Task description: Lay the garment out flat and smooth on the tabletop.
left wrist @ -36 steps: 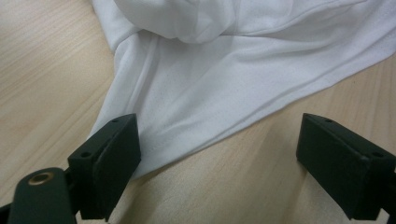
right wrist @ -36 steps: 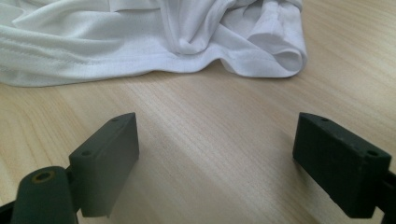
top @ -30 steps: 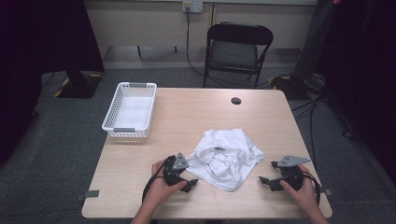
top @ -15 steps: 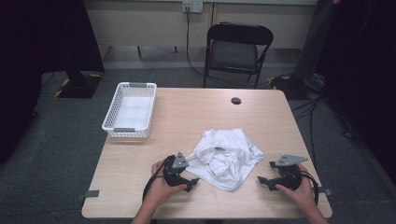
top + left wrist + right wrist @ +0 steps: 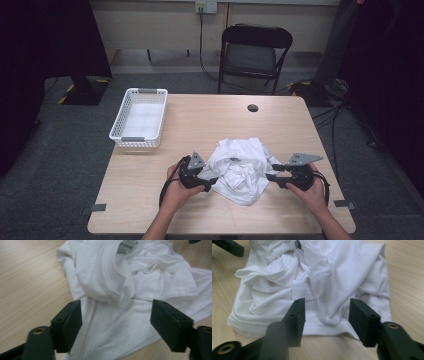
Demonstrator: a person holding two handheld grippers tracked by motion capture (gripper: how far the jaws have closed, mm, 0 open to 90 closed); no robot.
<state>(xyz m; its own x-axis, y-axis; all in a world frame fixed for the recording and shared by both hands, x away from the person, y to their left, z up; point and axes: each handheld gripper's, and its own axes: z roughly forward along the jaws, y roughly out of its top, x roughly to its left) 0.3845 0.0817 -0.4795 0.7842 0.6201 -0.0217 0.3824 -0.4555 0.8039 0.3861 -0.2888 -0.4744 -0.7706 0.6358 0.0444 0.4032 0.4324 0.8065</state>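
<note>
Left hand-held gripper (image 5: pixel 212 181): at the shirt's left edge, jaws apart and just closing in, cloth between them, not pinched. Right hand-held gripper (image 5: pixel 271 176): at the shirt's right edge, jaws half closed and just narrowing, a fold between them, ungripped. Shirt (image 5: pixel 243 167): white, crumpled, on the desk (image 5: pixel 200 120) near the front edge. Basket (image 5: pixel 139 120): white, far left. Chair (image 5: pixel 255 52): black, beyond the desk.

The white T-shirt (image 5: pixel 130 290) is soft, matt knit cloth, crumpled into folds. The worktop (image 5: pixel 200 125) looks like pale, smooth wood-grain laminate. The basket (image 5: pixel 139 141) is white plastic lattice. The tongs (image 5: pixel 325 320) have matt black plastic jaws with brass-coloured fittings.
</note>
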